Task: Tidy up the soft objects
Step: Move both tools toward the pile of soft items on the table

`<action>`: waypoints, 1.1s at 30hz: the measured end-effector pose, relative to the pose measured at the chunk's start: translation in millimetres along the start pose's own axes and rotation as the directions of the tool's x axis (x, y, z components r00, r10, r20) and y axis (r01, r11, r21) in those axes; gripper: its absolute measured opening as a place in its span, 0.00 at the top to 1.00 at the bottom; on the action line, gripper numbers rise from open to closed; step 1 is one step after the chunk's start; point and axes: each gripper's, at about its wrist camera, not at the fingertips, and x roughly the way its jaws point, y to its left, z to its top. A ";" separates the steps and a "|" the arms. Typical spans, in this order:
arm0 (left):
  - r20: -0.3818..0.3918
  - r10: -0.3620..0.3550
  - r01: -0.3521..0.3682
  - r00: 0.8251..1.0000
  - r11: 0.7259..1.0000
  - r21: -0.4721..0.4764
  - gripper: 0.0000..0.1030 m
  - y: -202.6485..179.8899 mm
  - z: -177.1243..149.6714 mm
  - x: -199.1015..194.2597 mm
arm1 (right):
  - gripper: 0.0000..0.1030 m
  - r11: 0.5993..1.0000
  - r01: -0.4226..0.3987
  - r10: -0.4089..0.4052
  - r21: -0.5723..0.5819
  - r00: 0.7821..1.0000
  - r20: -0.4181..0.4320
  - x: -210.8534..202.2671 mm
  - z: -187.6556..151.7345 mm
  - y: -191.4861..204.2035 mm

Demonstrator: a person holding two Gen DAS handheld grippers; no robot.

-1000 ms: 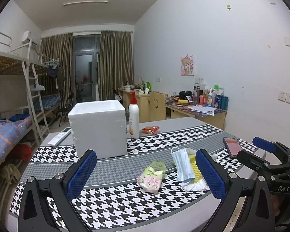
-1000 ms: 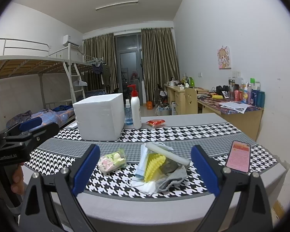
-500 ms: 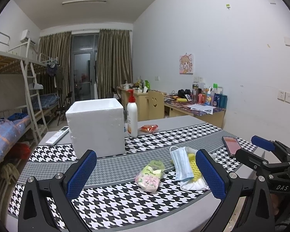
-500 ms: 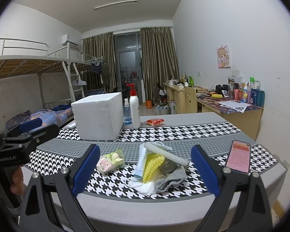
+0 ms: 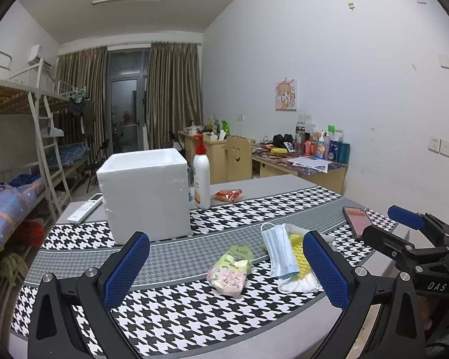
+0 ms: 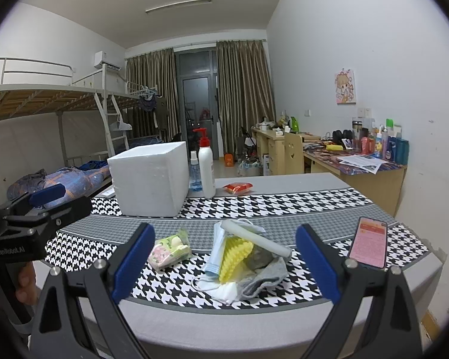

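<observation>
Both my left gripper (image 5: pixel 224 269) and right gripper (image 6: pixel 224 260) were spread wide and empty, hovering short of the soft pile (image 6: pixel 242 257) in front of the foam box (image 6: pixel 148 176). The face mask (image 5: pixel 280 251), yellow sponge (image 6: pixel 233 252) and grey cloth (image 6: pixel 263 275) looked light and floppy, so I figured pinching a bunched fold was better than an edge. The tissue pack (image 5: pixel 229 272) beside them seemed squishy, best squeezed across the middle.

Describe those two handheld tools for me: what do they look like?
Both are black frames with screws. The left tool and right tool each have two long fingers with ribbed blue pads. White lettering marks their sides: "GenRobot.AI" on the left, "DAS" on the right.
</observation>
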 end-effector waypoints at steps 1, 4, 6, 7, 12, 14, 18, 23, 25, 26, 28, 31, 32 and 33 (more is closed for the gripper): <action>-0.003 -0.002 0.002 1.000 1.000 0.000 0.01 -0.5 -0.1 1.0 | 0.06 1.000 0.000 0.000 0.001 1.000 -0.001 0.1 0.1 -0.6; -0.014 -0.007 0.007 1.000 1.000 0.004 0.01 -2.1 -0.3 5.5 | 0.06 1.000 0.005 -0.005 0.004 1.000 -0.008 2.1 0.2 -2.1; -0.021 -0.010 0.010 1.000 1.000 0.010 0.01 -4.1 -0.2 9.1 | 0.06 1.000 0.008 -0.008 0.007 1.000 -0.015 4.3 0.4 -3.2; -0.025 -0.010 0.011 1.000 1.000 0.011 0.01 -4.3 -0.4 10.7 | 0.06 1.000 0.009 -0.008 0.008 1.000 -0.017 5.3 0.2 -3.7; -0.055 -0.016 0.017 0.998 1.000 0.015 0.01 -4.3 -2.3 20.1 | 0.06 1.000 0.014 -0.014 0.012 0.999 -0.029 10.6 0.0 -6.7; -0.066 -0.016 0.017 0.998 1.000 0.018 0.01 -4.6 -3.6 24.1 | 0.06 1.000 0.016 -0.015 0.015 0.999 -0.039 13.8 -0.1 -8.6; -0.095 -0.013 0.015 0.995 1.000 0.021 0.01 -5.1 -5.2 33.7 | 0.06 0.999 0.027 -0.025 0.024 0.998 -0.065 21.7 -1.6 -12.0; -0.136 -0.012 0.015 0.991 1.000 0.021 0.01 -6.3 -8.4 48.1 | 0.06 0.999 0.040 -0.036 0.037 0.994 -0.100 30.4 -5.0 -16.6; -0.151 -0.008 0.012 0.989 1.000 0.023 0.01 -6.8 -9.8 52.6 | 0.06 0.998 0.040 -0.034 0.046 0.993 -0.114 34.1 -5.6 -19.8; -0.159 -0.007 0.011 0.987 1.000 0.024 0.01 -6.9 -10.7 55.1 | 0.06 0.998 0.040 -0.034 0.049 0.992 -0.120 35.7 -5.7 -20.9; -0.168 -0.007 0.011 0.986 1.000 0.022 0.01 -7.0 -11.8 59.3 | 0.06 0.998 0.043 -0.036 0.051 0.991 -0.129 37.7 -6.5 -22.6; -0.185 -0.009 0.013 0.983 1.000 0.020 0.01 -6.4 -13.5 66.1 | 0.06 0.998 0.043 -0.035 0.055 0.990 -0.139 41.9 -7.2 -24.0; -0.190 -0.010 0.014 0.982 1.000 0.019 0.01 -5.8 -14.3 67.9 | 0.06 0.997 0.044 -0.036 0.055 0.989 -0.145 43.6 -7.6 -24.5; -0.196 -0.010 0.014 0.981 1.000 0.019 0.01 -5.6 -14.9 70.3 | 0.06 0.997 0.046 -0.037 0.055 0.988 -0.151 45.5 -7.9 -24.7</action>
